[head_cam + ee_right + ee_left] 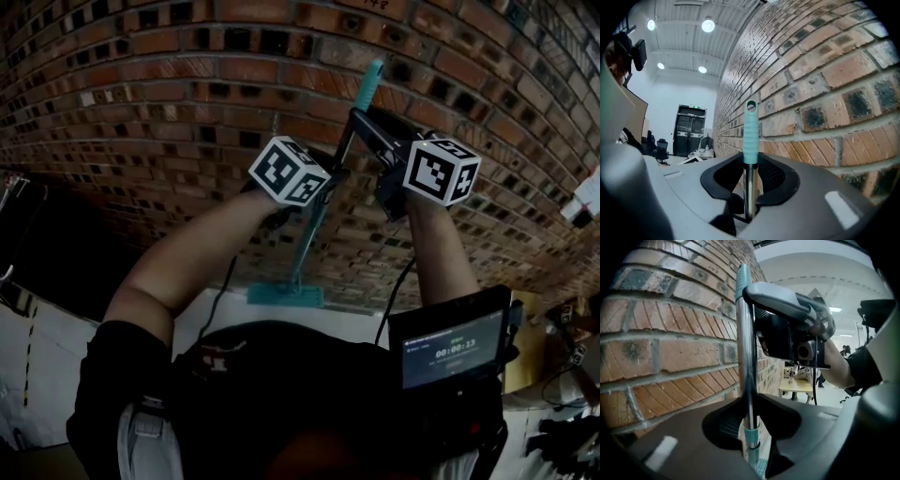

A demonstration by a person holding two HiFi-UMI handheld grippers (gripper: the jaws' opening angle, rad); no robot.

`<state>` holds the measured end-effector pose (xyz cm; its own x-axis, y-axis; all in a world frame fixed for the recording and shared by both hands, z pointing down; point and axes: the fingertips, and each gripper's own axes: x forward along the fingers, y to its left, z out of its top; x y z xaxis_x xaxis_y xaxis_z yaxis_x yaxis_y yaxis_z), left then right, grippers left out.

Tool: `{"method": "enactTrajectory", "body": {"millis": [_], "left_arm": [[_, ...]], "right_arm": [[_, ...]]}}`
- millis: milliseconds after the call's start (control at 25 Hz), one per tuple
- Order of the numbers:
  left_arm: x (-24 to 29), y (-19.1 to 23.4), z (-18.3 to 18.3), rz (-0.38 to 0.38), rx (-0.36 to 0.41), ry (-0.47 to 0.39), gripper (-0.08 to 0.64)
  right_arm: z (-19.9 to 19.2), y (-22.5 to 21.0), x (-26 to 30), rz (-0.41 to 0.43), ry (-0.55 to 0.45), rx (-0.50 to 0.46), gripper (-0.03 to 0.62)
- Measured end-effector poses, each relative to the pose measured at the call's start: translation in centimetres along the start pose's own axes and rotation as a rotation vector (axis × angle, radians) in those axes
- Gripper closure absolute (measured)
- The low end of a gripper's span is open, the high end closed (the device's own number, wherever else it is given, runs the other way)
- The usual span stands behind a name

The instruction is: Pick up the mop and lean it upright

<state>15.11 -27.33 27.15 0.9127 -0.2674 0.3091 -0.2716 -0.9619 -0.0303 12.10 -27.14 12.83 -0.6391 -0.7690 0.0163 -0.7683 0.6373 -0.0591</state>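
Observation:
The mop stands nearly upright close to the brick wall (187, 84). Its teal flat head (286, 295) hangs low near the wall's foot, and its metal pole (314, 220) rises to a teal grip (370, 80). My left gripper (328, 178) is shut on the pole (746, 357) at mid height. Higher up, my right gripper (364, 122) is shut on the pole just under the teal grip (750, 136). In the left gripper view the jaws (749, 416) pinch the pole, with the right gripper (797, 333) above them. In the right gripper view the jaws (750, 187) clamp the shiny pole.
The brick wall (825, 79) runs right beside both grippers. A small lit screen (450, 352) hangs at the person's chest. Farther off stand a wooden table (801, 387), dark double doors (691, 129) and office chairs (658, 150).

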Motion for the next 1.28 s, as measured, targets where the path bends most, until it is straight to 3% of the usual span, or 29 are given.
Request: {"method": "enactTrajectory", "body": {"millis": [600,1280], "left_arm": [[-2.3,-0.8,5.4,-0.044,0.041,-0.039,0.462],[-2.3,-0.6,4.9,-0.052,0.011,-0.051,0.462]], "right_arm": [[5.8,2.0,-0.7,0.036,-0.042,-0.041,0.48],[5.4,2.1,-0.6,0.039,-0.036,-0.023,0.476]]}}
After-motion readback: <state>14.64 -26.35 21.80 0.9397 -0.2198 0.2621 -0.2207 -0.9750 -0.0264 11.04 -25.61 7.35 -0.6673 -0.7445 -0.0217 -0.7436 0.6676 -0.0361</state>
